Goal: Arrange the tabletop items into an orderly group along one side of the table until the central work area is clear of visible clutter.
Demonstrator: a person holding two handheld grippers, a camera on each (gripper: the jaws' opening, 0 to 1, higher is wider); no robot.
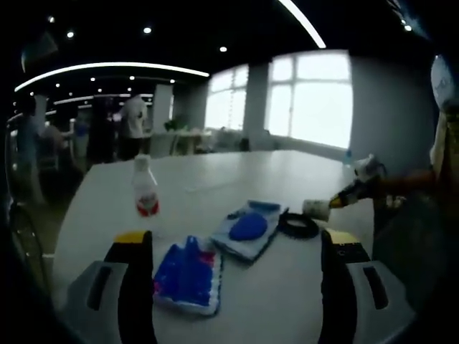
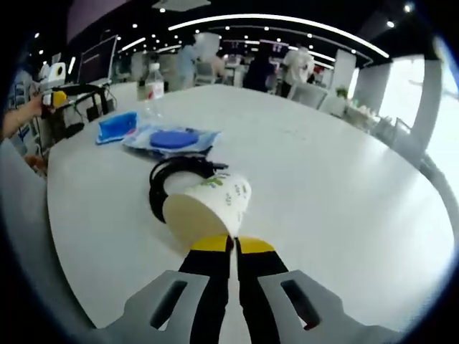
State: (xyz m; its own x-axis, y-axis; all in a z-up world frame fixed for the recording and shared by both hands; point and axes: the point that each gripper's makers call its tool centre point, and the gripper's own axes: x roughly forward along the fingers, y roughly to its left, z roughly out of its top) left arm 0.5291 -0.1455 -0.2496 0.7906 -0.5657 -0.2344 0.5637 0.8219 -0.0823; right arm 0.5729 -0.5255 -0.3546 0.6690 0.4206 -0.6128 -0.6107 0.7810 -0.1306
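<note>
On white matte bench (image 2: 344, 186): right gripper (image 2: 232, 240) clamped on rim of paper cup (image 2: 208, 208), cup tipped on side, printed pattern, beside coiled black cable (image 2: 168, 175). Beyond: blue oval item in clear crinkled pouch (image 2: 172, 140), flat blue packet (image 2: 117, 125), plastic bottle (image 2: 154, 82) upright. Left gripper (image 1: 237, 247) jaws wide apart, holding nothing, blue packet between them. Bottle label blurred; distant people indistinct.

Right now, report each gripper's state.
Left gripper: open, holding nothing.
Right gripper: shut on the paper cup, gripped at its rim.
</note>
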